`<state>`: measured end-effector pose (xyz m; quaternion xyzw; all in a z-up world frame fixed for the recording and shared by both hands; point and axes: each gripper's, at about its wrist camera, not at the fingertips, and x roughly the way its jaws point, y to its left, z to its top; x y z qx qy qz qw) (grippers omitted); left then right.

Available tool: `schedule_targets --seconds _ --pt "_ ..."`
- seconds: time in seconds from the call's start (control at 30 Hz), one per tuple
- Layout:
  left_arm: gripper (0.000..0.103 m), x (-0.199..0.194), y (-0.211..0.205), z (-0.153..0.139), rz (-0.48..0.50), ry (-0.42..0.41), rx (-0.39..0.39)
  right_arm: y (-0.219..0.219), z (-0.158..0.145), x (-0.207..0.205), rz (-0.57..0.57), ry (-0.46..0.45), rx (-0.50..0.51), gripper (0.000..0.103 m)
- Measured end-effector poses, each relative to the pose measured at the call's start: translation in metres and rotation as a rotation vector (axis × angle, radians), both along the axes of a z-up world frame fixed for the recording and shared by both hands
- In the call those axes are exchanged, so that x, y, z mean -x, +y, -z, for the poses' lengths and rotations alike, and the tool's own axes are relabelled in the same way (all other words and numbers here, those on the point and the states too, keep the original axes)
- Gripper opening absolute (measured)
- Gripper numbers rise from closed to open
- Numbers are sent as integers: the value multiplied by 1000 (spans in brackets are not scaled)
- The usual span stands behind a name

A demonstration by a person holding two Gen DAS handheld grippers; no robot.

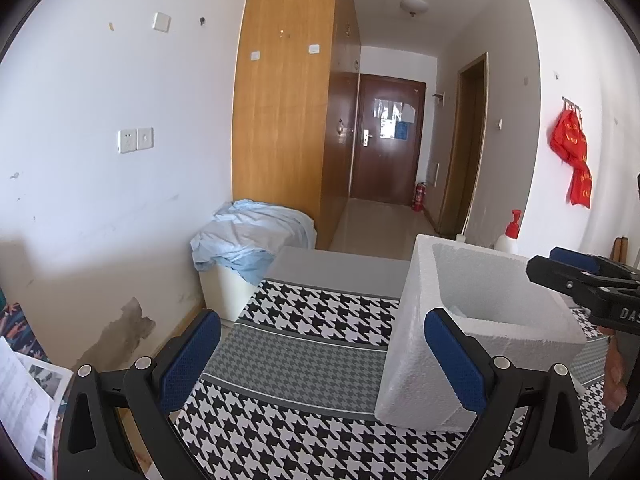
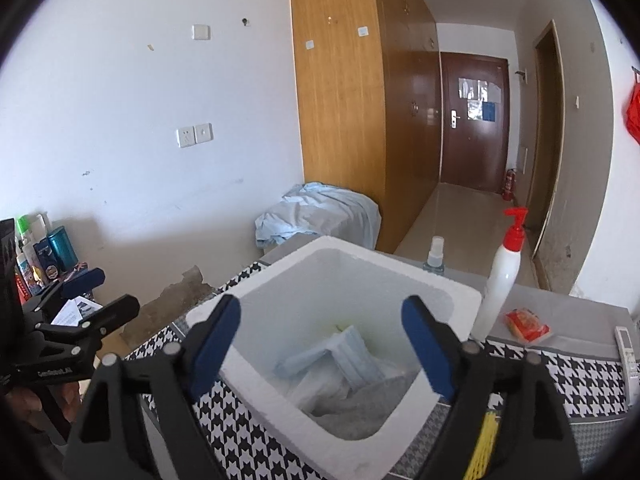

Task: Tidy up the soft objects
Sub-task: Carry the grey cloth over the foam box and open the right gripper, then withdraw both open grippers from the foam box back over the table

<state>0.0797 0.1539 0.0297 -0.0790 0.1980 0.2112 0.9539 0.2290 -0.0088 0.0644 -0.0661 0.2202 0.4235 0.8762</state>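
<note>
A white foam box (image 2: 256, 300) stands on the houndstooth tablecloth (image 2: 248, 448). Inside it lie pale blue face masks (image 2: 352, 354), a clear plastic packet (image 2: 320, 384) and a grey cloth (image 2: 352, 420). My right gripper (image 2: 320, 344) is open and empty, hovering over the box's opening. My left gripper (image 1: 320, 360) is open and empty, to the left of the box (image 1: 404, 360), its right finger in front of the box's side wall. The right gripper shows at the right edge of the left wrist view (image 1: 580, 284), and the left gripper at the left of the right wrist view (image 2: 84, 312).
A white pump bottle with a red top (image 2: 500, 280), a small spray bottle (image 2: 435, 256), a red packet (image 2: 528, 324) and a remote (image 2: 626, 344) stand behind and to the right of the box. A bin draped with blue cloth (image 1: 248, 240) stands by the wardrobe.
</note>
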Motion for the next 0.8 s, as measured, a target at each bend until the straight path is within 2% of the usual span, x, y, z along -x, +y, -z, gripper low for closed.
schedule_targets --seconds 0.13,0.4,0.8 --pt "102 0 -2 -2 5 -1 -6 -7 -1 5 -3 6 -22 96" --pt "102 9 -9 -8 15 -17 -23 -20 -2 17 1 -1 -35 98" --pt "102 22 -30 -17 59 -46 -35 -42 -6 41 -3 -63 -52 99"
